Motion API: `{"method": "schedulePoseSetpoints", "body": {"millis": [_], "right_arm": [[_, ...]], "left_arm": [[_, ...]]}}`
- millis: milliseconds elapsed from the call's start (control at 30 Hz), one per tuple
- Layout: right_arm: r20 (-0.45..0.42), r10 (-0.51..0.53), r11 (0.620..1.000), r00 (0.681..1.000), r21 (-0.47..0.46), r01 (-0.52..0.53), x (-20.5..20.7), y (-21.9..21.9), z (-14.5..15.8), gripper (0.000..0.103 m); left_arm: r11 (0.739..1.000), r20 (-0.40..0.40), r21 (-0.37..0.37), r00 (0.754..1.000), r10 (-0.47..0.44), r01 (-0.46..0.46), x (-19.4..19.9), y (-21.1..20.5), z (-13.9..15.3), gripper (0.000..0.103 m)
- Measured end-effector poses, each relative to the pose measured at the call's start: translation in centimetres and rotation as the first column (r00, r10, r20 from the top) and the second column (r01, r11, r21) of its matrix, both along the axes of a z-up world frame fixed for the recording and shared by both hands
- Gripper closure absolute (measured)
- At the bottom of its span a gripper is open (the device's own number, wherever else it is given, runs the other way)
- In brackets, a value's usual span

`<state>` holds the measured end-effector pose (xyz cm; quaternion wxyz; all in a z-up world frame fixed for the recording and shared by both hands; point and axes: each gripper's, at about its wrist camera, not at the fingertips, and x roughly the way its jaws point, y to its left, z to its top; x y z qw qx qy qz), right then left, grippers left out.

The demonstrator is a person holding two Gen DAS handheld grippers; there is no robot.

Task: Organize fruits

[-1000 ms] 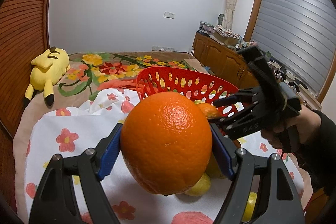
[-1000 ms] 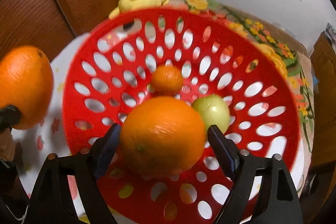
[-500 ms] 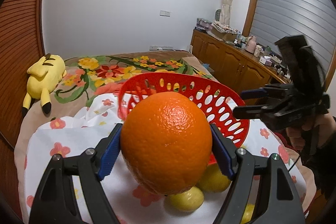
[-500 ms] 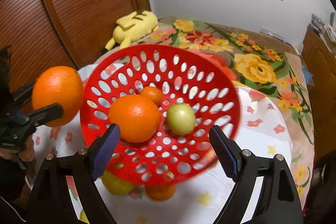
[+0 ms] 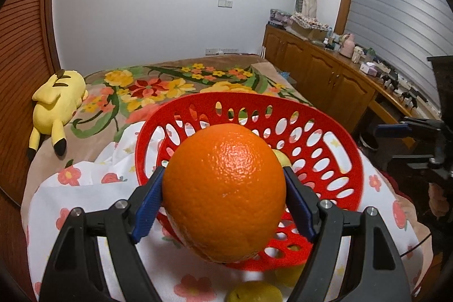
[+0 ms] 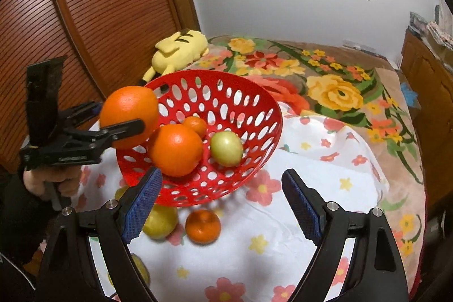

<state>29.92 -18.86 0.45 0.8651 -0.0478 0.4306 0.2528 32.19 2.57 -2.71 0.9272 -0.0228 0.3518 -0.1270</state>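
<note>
Item: large orange (image 5: 225, 191), clamped in your left claw (image 5: 223, 205) over the red basket's (image 5: 354, 160) near rim — carry it past the rim above the fruit inside, lower, then release; right claw (image 6: 220, 203) apart, empty.

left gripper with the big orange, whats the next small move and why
Probably carry it a little further over the red basket and lower it before opening. The left gripper is shut on the big orange, which in the right wrist view hangs at the basket's near-left rim, not yet over the bowl. An orange, a mandarin and a green fruit already lie inside, so aim beside them.
</note>
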Motion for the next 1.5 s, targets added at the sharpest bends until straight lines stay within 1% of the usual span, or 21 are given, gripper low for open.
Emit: {"method": "schedulePoseSetpoints", "body": {"millis": [267,467,533,700,833,933,1067,1167,1300,1500], "right_arm": [[-0.006,0.018,1.0,1.0,0.014,-0.018,0.6,0.3,-0.6,0.015],[-0.021,0.018,1.0,1.0,0.008,-0.018,1.0,0.5,-1.4,0.015],[-0.025,0.016,1.0,1.0,0.006,-0.016,1.0,0.4,-1.6,0.015],[-0.026,0.016,1.0,1.0,0.004,-0.016,0.9,0.5,-1.6,0.015],[-0.026,0.021,1.0,0.999,-0.001,-0.021,0.8,0.5,-1.6,0.015],[-0.026,0.024,1.0,0.999,-0.002,-0.024,0.7,0.5,-1.7,0.015],[-0.027,0.026,1.0,0.999,0.0,-0.026,0.4,0.5,-1.6,0.015],[-0.026,0.026,1.0,0.999,0.0,-0.026,0.4,0.5,-1.6,0.015],[-0.026,0.022,1.0,0.999,0.006,-0.021,0.2,0.5,-1.4,0.015],[-0.005,0.007,1.0,1.0,0.012,-0.007,-0.5,-0.1,-0.6,0.015]], "left_arm": [[1.0,-0.001,0.006,1.0,-0.002,0.002,0.6,-0.1,0.1,0.023],[1.0,0.008,-0.006,1.0,0.023,-0.023,0.7,0.4,0.1,0.022],[0.999,0.031,-0.001,0.999,0.035,-0.035,0.5,0.6,0.4,0.022],[0.998,0.039,0.023,0.998,0.052,-0.053,0.4,1.2,0.3,0.022],[0.999,0.043,0.023,0.998,0.046,-0.047,0.4,1.4,0.3,0.022],[0.998,0.042,0.05,0.998,0.044,-0.046,0.4,1.0,0.2,0.022],[0.997,0.023,0.062,0.999,0.037,-0.038,0.4,0.8,-0.4,0.022],[0.998,0.024,0.056,0.999,0.022,-0.023,0.1,0.5,-0.5,0.022],[0.997,0.03,0.071,0.999,0.013,-0.015,-0.4,-0.1,-0.3,0.022],[0.998,0.037,0.064,0.999,0.005,-0.007,-1.2,-0.2,0.2,0.022]]}}
